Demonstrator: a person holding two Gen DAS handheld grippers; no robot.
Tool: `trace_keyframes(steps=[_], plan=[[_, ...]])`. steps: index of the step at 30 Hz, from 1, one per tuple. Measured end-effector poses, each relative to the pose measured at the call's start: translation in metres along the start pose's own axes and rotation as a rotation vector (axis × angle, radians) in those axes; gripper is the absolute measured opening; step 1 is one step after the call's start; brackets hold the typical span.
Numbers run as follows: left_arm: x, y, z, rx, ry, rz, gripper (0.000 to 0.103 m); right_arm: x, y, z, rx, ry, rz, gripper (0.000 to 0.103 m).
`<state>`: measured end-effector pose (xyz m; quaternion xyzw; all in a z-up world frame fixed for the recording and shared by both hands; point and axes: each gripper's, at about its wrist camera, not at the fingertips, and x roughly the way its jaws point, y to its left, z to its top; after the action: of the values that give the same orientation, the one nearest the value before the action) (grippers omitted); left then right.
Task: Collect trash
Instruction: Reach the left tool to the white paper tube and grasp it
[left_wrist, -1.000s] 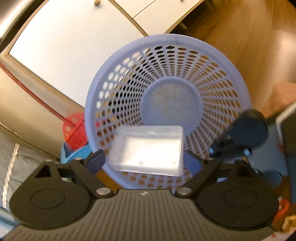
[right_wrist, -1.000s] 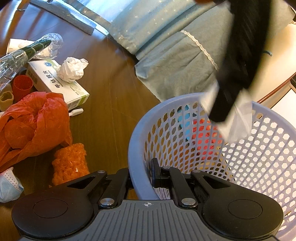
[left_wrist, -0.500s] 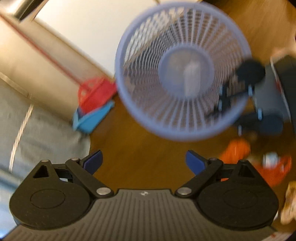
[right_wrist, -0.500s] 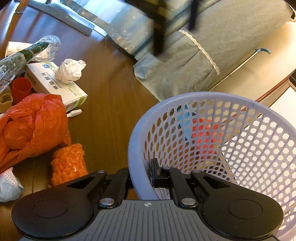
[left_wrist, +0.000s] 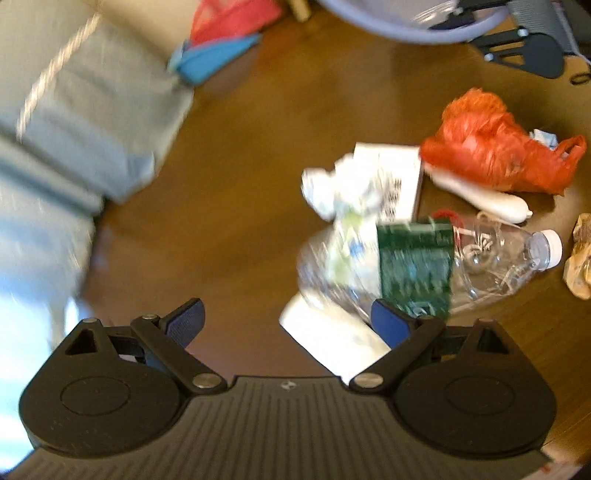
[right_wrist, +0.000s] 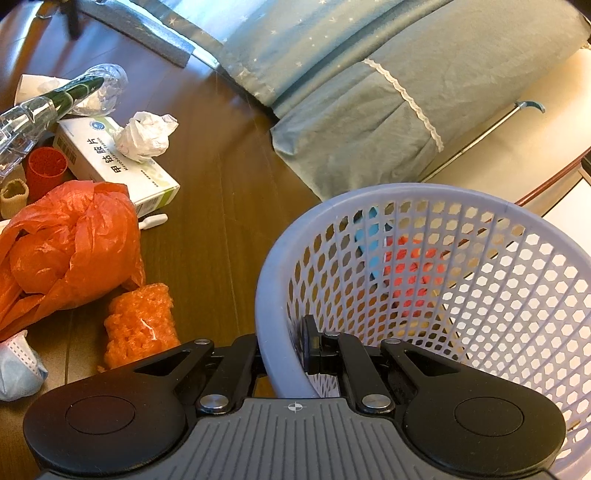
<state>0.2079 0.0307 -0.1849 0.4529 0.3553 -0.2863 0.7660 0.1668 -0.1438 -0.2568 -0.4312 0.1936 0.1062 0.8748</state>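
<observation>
In the left wrist view, blurred by motion, the left gripper (left_wrist: 287, 317) has its blue-padded fingers spread wide with nothing between them, over a glossy brown wooden floor (left_wrist: 236, 192). Just ahead of its right finger lies a crushed clear plastic bottle with a dark green label and white cap (left_wrist: 436, 266), resting across a flat white packet (left_wrist: 332, 339) that reaches under that finger. Beyond the bottle are a crumpled white tissue (left_wrist: 325, 188) and a white cardboard box with printed text (left_wrist: 395, 177), and further right a crinkled orange plastic bag (left_wrist: 495, 151) with a smooth white tube (left_wrist: 487, 197) beside it. To the far left hangs grey-blue bedding with a lace trim (left_wrist: 81, 110); the lavender basket's rim (left_wrist: 413, 29) shows at the top edge. In the right wrist view, the right gripper (right_wrist: 284, 350) is pinched tight on the near wall of the lavender perforated plastic basket (right_wrist: 461, 280), one finger outside and one inside the rim. Left of it on the wooden floor sit an orange knobbly foam net (right_wrist: 138, 321), the orange bag, a red plastic cup (right_wrist: 46, 171), the box with the tissue on top, and the bottle. A pale blue face mask (right_wrist: 16, 365) lies at the far left. Ahead is the soft, starred bedding.
</observation>
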Motion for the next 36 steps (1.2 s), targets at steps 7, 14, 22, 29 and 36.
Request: trace_keyframes(steps=[7, 14, 22, 29, 36], plan=[[0.040, 0.007, -0.018, -0.360, 0.141, -0.125, 0.085, 0.000, 0.000, 0.000, -0.014, 0.002, 0.001, 0.002], [0.066, 0.018, -0.036, -0.621, 0.258, -0.215, 0.062, 0.000, 0.000, 0.001, -0.017, 0.002, 0.001, 0.002], [0.064, 0.021, -0.049, -0.659, 0.288, -0.232, 0.044, 0.000, 0.000, 0.001, -0.018, 0.004, 0.001, 0.002], [0.039, 0.013, -0.046, -0.447, 0.288, -0.130, 0.043, 0.000, 0.001, 0.001, -0.023, 0.005, 0.000, 0.002], [0.014, 0.015, -0.035, -0.281, 0.217, -0.008, 0.043, 0.001, 0.001, 0.001, -0.024, 0.006, 0.000, 0.002]])
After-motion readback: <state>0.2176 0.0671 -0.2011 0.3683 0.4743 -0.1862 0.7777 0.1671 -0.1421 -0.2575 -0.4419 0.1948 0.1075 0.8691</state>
